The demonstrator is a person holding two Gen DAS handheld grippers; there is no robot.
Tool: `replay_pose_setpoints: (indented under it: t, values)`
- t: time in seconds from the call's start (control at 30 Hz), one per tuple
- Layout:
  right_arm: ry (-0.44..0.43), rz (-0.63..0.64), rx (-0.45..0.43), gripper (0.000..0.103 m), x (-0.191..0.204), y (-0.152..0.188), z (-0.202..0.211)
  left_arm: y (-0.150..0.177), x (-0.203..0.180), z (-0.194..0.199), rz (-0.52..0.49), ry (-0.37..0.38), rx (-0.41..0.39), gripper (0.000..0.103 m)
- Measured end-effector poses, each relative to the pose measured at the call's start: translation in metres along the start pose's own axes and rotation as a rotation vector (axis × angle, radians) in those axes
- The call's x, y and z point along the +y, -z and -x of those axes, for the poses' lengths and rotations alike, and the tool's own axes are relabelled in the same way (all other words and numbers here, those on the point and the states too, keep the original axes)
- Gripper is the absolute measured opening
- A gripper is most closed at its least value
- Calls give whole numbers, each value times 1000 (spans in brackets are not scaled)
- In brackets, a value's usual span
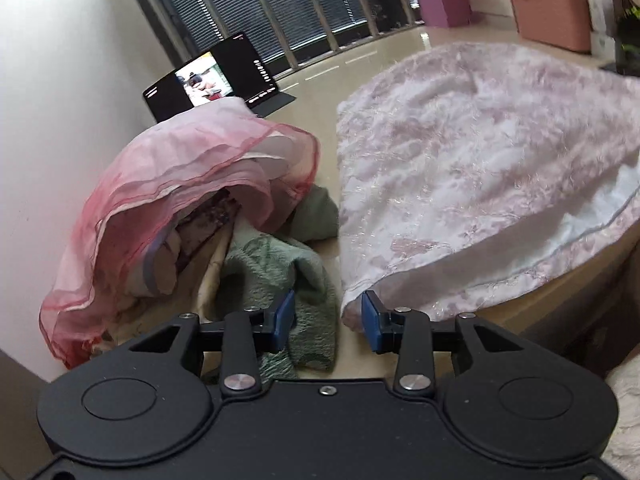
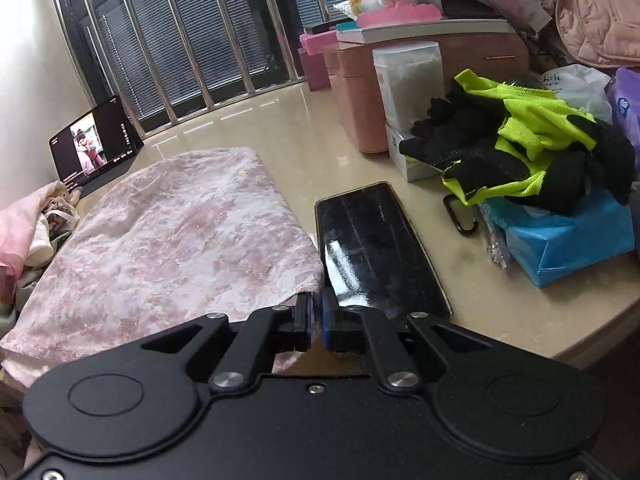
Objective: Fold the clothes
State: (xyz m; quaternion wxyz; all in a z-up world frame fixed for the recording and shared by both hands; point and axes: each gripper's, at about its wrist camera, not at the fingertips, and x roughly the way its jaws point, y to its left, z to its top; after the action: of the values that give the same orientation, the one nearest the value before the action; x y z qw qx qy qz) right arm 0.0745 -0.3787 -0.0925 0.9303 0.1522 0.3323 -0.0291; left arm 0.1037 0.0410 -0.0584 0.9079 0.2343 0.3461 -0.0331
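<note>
**Inspection: pink garment on table, R grip clamped, L grip apart**

Your left gripper [image 1: 328, 320] has its blue pads [image 1: 285, 316] spread wide w/ nothing between them. It sits at the near corner of the pink-and-white patterned garment [image 1: 472, 184]; the right-hand pad is just beside the hem, contact can't be confirmed. The gap between the pads looks onto bare table [image 1: 308, 108] and a green knit piece [image 1: 280, 276].

Your right gripper [image 2: 317, 314] has its pads pressed together on the near right corner of the same garment [image 2: 168, 240]. Fabric edge visibly pinched between them.

Garment lies spread on the beige table [image 2: 320, 140], mostly flat, some ripples; white lining shows at the near edge in the left wrist view.

Left of garment: a heap of clothes topped by a sheer pink item w/ red trim [image 1: 192, 168], against the wall. Green knit piece is part of that heap.

Other items noted:
- Tablet [image 2: 96, 148] propped behind the heap, screen lit.
- Dark phone [image 2: 376, 248] flat on table, touching the garment's right edge.
- Neon-yellow/black gloves [image 2: 528, 148] atop a blue pack [image 2: 560, 240], far right.
- Pink boxes [image 1: 452, 0] near the barred window [image 2: 180, 40].
</note>
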Motion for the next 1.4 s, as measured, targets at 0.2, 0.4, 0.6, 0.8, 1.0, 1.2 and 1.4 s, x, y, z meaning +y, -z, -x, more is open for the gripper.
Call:
replay_pose_setpoints:
  t: [0.2,0.4,0.6,0.8,1.0,1.2,1.4]
  values:
    - [2,6,-8,7,1,3,1,0,-19,-9,-101,-45,4,37]
    - [5,18,1,7,1,12,-1,3,-28,-14,-120,-67,-6,33]
    - [13,46,6,7,6,14,-8,4,-27,-13,-84,-78,-5,12]
    - [78,152,41,3,19,13,-12,-2,-13,-4,21,-125,-51,3]
    - [222,366,-25,3,44,6,7,-15,11,18,213,-170,-153,3]
    - [273,445,-175,3,59,6,27,-18,26,33,394,-174,-259,3]
    - [234,354,-337,4,55,-3,43,-22,38,35,504,-170,-300,3]
